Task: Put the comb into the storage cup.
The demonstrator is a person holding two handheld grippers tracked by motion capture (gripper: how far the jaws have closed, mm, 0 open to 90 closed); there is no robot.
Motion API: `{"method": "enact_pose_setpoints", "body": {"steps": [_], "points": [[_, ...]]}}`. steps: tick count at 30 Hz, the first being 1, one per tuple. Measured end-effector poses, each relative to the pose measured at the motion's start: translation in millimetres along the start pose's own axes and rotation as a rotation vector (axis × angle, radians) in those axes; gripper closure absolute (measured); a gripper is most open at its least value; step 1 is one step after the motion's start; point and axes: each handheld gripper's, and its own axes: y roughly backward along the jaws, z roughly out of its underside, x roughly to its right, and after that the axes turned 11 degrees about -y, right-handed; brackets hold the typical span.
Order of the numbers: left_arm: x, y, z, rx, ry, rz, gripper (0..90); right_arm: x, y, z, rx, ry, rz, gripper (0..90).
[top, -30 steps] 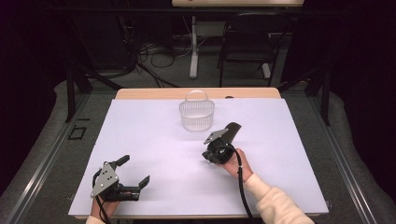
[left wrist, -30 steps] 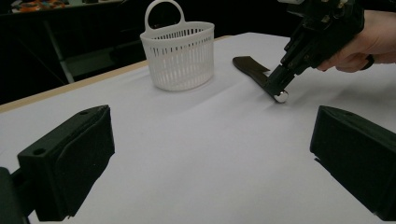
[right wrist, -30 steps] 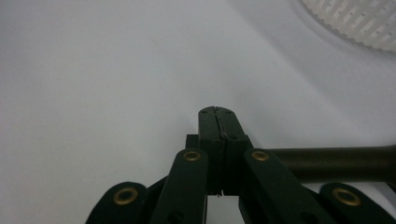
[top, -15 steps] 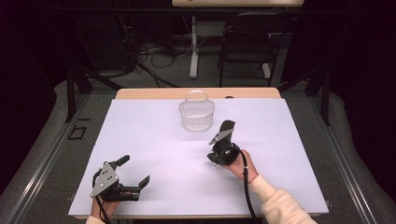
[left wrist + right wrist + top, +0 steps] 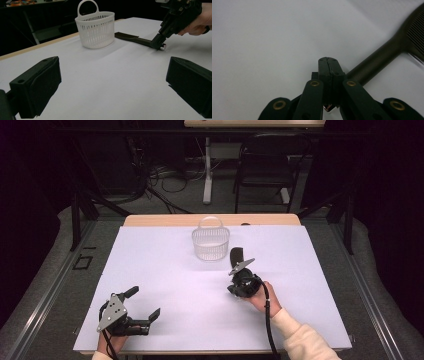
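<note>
On the white table (image 5: 165, 270), the right hand-held gripper (image 5: 157, 45) is clamped on the handle end of a dark spatula (image 5: 132, 39) lying beside the white basket (image 5: 210, 240). The left hand-held gripper (image 5: 146, 307) rests open, well apart.

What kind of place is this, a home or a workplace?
Probably a lab or recording workspace, not a home: a table covered with a plain white sheet, loose cables on the grey carpet behind it, a black chair, and dark surroundings.
</note>
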Motion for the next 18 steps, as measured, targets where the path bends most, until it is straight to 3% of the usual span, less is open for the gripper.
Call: {"method": "enact_pose_setpoints", "body": {"steps": [18], "points": [[0.1,0.0,-0.1,0.001,-0.001,0.0,0.0,20.2,13.4,9.7,-0.03,-0.043,0.083,90.0]]}}
